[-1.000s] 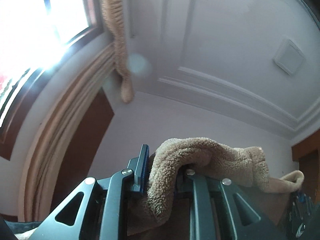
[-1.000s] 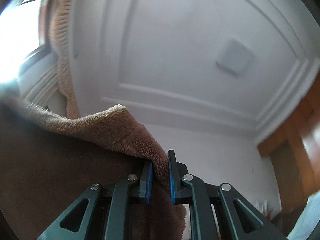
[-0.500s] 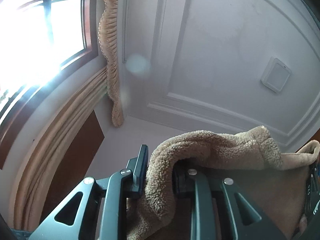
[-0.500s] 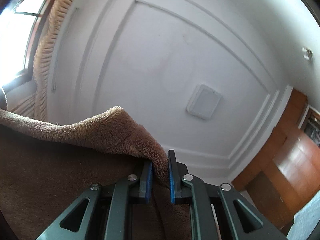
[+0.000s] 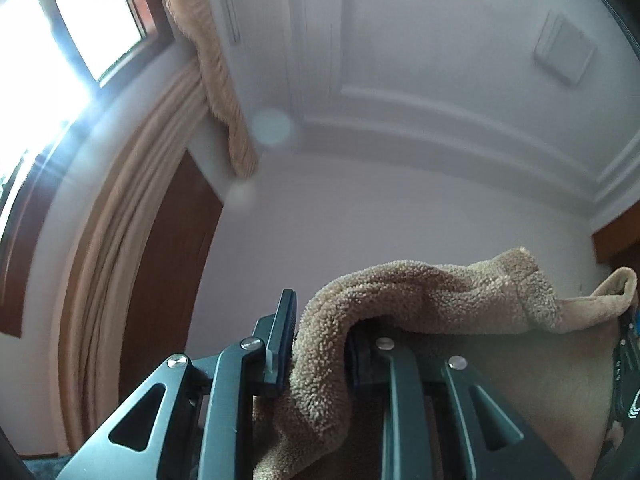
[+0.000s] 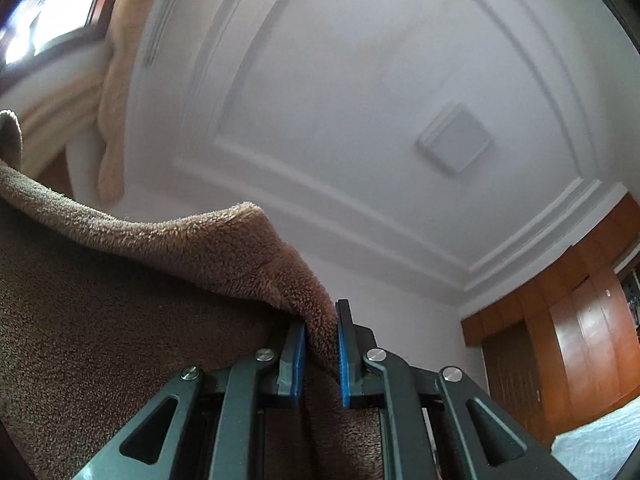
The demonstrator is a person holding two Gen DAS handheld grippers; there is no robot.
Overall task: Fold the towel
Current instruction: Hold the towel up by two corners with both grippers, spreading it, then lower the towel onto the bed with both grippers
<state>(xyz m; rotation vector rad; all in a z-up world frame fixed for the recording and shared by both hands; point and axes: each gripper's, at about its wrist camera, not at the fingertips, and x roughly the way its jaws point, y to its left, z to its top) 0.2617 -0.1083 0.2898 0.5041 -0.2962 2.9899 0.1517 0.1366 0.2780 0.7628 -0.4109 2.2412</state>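
Observation:
A fluffy tan towel (image 5: 400,292) is held up in the air by both grippers, which point up at the ceiling. My left gripper (image 5: 320,336) is shut on a thick bunched edge of it; the cloth drapes over the right finger and hangs down between the jaws. From there the edge runs right to a curled corner (image 5: 616,292). In the right wrist view the same towel (image 6: 180,240) spreads across the lower left, and my right gripper (image 6: 321,344) is shut on its edge between blue pads (image 6: 297,360).
A bright window (image 5: 80,32) with beige curtains (image 5: 120,248) is at the left. White moulded ceiling with a square panel (image 6: 456,140) fills the top. Wooden wardrobes (image 6: 572,340) stand at the right, with a pale blue bedspread (image 6: 600,440) below.
Both views tilted up toward the ceiling half a second ago and have swung back down, so more wall shows now. The towel stays pinched in both grippers throughout.

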